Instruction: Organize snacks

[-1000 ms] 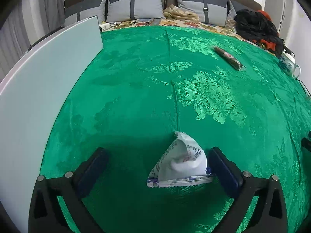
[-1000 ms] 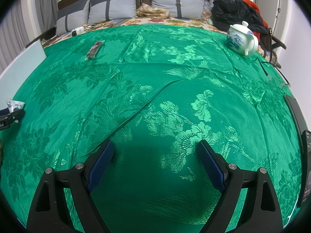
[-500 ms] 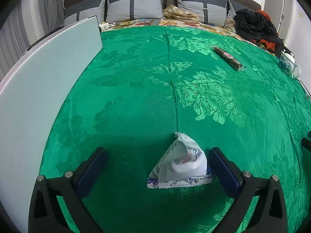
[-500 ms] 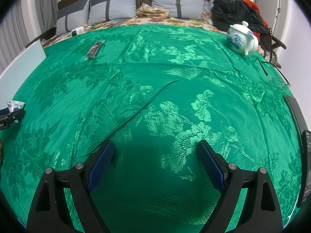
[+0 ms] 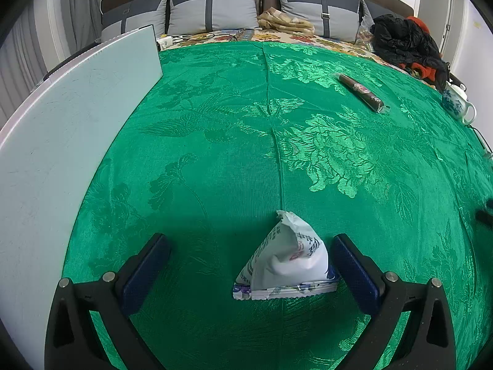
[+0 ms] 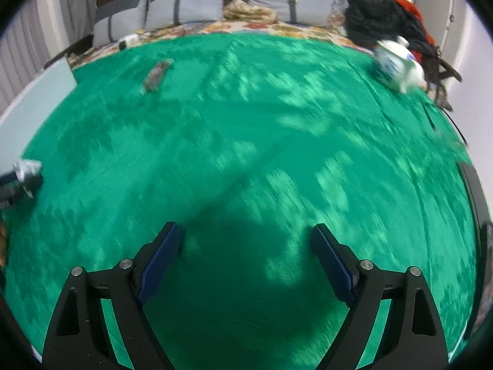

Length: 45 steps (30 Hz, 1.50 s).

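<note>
Basically, left gripper (image 5: pixel 251 265) was spread wide around the white snack packet (image 5: pixel 288 259), packet hugging its right finger on the green cloth (image 5: pixel 215 141), so unclamped. Right gripper (image 6: pixel 245 254) was apart, empty. Brown snack bar (image 5: pixel 361 92) lay well beyond the packet, probably next.

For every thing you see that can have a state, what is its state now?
Left gripper: open, white snack packet between its fingers.
Right gripper: open, empty.
White snack packet: on the green cloth, top crumpled.
Brown snack bar: lying flat, wrapped.
Teapot: upright, lid on.
</note>
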Motion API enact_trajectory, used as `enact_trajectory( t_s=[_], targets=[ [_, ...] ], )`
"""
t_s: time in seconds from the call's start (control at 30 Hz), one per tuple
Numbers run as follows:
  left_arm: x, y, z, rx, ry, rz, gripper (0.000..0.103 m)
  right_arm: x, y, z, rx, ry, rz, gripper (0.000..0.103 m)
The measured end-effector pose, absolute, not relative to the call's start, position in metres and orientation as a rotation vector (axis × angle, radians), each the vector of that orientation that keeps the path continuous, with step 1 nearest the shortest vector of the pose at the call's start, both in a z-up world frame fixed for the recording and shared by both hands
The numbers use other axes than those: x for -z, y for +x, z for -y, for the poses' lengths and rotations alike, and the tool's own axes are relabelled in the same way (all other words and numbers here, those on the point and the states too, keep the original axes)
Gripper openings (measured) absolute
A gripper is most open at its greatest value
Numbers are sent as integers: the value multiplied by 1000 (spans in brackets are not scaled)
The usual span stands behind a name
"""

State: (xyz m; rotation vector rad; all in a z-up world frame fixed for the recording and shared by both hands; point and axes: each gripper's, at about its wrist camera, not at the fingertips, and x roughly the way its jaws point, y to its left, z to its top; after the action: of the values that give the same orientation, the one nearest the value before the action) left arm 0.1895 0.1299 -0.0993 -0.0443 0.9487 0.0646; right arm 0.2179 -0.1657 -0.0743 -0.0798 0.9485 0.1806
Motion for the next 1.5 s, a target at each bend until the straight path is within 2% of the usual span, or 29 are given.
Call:
enact_trajectory(
  t_s=[0.23,0.47,0.83,0.87,0.9,0.97,1.0,1.03,1.23,1.5],
  targets=[
    [99,189,-130,-64,-45,-949,103,44,302,84,-333,-39,-908,89],
    [100,189,-130,-64,-45,-948,103,57,392,18,-328,-55,-1011,89],
    [100,189,-130,-64,-45,-948,103,82,416,-9,-284,-135,-1072,86],
    [100,189,-130,-64,-45,-948,103,82,416,-10,-281,-138,-1071,83],
    [100,189,-130,-64,-45,-948,103,81,415,-10,-272,-150,-1067,74],
    [100,189,-131,-64,-45,-948,103,78,414,-8,-261,-151,-1051,44],
    [100,189,-131,-64,-45,-948,103,77,415,-6,-259,-140,-1052,38],
    [100,189,-131,-64,-45,-948,103,76,415,-4,-262,-122,-1057,19],
    [100,189,-131,-64,-45,-948,103,74,401,17,-274,-71,-1063,18],
    [100,189,-131,-64,-45,-948,103,56,328,60,-345,3,-1040,18]
  ],
)
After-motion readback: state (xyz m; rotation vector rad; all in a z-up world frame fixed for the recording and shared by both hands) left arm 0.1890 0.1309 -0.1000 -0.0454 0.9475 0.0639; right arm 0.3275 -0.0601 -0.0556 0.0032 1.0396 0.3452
